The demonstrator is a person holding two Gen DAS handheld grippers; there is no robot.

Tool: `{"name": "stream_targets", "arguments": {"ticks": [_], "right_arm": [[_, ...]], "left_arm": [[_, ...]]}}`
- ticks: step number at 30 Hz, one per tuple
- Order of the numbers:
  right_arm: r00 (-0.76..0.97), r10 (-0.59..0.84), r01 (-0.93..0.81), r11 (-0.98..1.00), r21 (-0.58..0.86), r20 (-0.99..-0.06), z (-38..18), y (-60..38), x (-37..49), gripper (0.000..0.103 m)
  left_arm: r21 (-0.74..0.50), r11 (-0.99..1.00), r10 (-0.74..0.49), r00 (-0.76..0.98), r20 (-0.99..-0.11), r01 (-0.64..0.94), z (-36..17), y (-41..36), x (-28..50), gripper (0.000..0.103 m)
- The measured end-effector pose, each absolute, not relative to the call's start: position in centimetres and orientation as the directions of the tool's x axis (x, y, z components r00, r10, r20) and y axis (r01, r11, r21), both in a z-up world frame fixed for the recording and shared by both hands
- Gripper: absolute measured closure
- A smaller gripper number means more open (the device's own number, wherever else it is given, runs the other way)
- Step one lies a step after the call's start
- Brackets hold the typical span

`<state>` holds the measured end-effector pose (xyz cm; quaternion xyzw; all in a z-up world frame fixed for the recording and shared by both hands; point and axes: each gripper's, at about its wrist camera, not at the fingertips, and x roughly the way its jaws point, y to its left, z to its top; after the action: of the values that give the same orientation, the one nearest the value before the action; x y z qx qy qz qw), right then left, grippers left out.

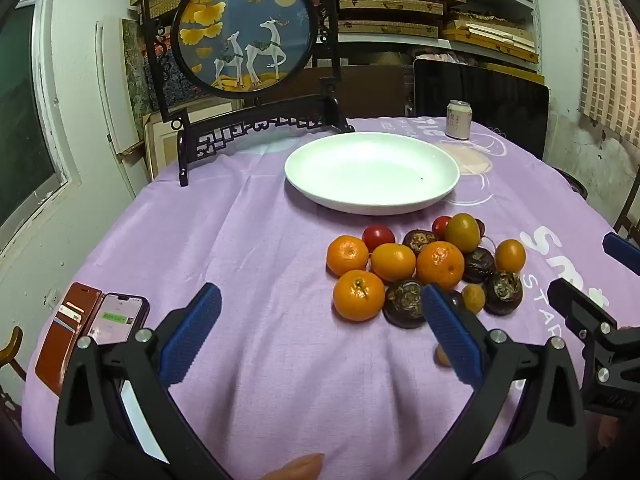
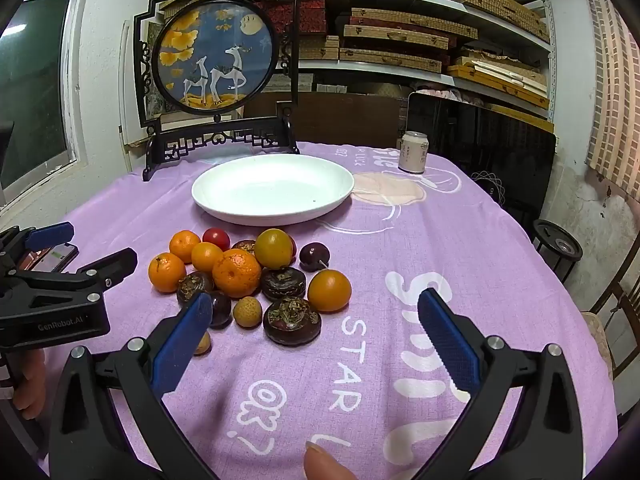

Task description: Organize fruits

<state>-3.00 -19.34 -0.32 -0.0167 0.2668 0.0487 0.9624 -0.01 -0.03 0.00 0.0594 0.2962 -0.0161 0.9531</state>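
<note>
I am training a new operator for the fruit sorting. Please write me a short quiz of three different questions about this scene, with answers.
1. True or false: the white plate already holds some fruit.
2. Multiple choice: the drink can stands A) on the plate, B) behind the plate, to its right, C) among the fruit.
3. Short answer: are the left gripper and the right gripper holding anything?

Key
1. False; the plate holds no fruit, and the fruit pile lies on the purple tablecloth in front of it.
2. B.
3. No; both stand wide open, holding nothing.
</note>
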Motion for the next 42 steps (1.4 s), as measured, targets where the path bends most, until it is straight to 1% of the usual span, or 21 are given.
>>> {"name": "stream_targets", "arguments": {"ticks": [42], "right_arm": [[0.855, 0.084, -0.103, 0.995, -0.008, -0.512, -0.29, -19.24, -3.14, 0.001]], "left_arm": [[0.087, 0.994, -0.005, 0.821, -0.571, 0.067, 0.02, 0.05, 0.0, 0.002]]}}
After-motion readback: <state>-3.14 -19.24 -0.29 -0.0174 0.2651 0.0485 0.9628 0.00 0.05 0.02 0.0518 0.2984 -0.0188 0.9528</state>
